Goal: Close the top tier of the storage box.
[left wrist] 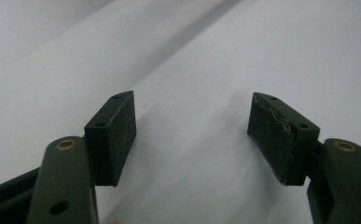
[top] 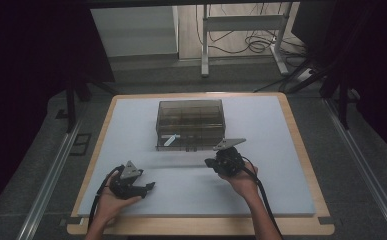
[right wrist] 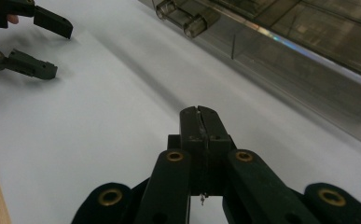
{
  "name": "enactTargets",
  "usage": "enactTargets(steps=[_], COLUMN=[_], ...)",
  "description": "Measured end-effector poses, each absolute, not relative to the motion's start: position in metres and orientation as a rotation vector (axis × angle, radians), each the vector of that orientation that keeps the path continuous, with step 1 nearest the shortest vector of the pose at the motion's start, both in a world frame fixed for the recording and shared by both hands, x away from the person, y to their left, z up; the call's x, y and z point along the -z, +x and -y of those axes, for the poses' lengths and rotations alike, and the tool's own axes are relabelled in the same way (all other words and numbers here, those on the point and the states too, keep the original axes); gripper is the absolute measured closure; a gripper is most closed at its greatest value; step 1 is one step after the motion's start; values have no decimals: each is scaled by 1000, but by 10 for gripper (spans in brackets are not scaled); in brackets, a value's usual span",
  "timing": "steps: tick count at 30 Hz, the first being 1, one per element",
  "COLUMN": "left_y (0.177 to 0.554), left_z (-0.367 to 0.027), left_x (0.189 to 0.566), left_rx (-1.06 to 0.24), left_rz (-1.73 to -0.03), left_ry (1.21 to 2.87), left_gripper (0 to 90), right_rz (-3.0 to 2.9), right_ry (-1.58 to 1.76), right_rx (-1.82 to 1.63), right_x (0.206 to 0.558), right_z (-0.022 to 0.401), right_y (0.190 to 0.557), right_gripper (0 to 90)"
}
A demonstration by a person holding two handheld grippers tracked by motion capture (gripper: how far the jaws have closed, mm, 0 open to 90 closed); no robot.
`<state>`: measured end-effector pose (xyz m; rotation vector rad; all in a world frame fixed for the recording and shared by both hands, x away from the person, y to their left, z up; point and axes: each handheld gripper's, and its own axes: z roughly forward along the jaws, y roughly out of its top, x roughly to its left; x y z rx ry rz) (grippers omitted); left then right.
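A smoky, see-through plastic organiser box [top: 191, 123] with inner compartments and a clasp on its near wall stands on the pale grey mat [top: 281, 165] covering the wood-edged table [top: 301, 145], just ahead of the right gripper [top: 212, 163], whose black jaws are clenched together on nothing and hang above the mat close to the box's front wall [right wrist: 308, 70]. Well off to that gripper's left, and farther from the box, the left gripper [top: 150, 186] rests low over the bare mat in the person's hand, its jaws spread wide and released, with only the grey surface between the pads [left wrist: 115, 135].
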<state>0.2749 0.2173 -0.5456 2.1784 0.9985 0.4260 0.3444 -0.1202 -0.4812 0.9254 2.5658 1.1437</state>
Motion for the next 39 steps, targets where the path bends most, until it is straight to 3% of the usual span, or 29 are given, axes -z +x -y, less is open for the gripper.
enactTargets(steps=[39], left_y=[272], left_z=[-221], left_x=[541], left_rx=[-410], left_rz=[-999], left_ry=[2134], left_gripper=[327], right_rz=[-2562], right_ry=[938], right_rx=[-1146], right_x=[476], right_z=[97], right_y=[369], right_gripper=[886])
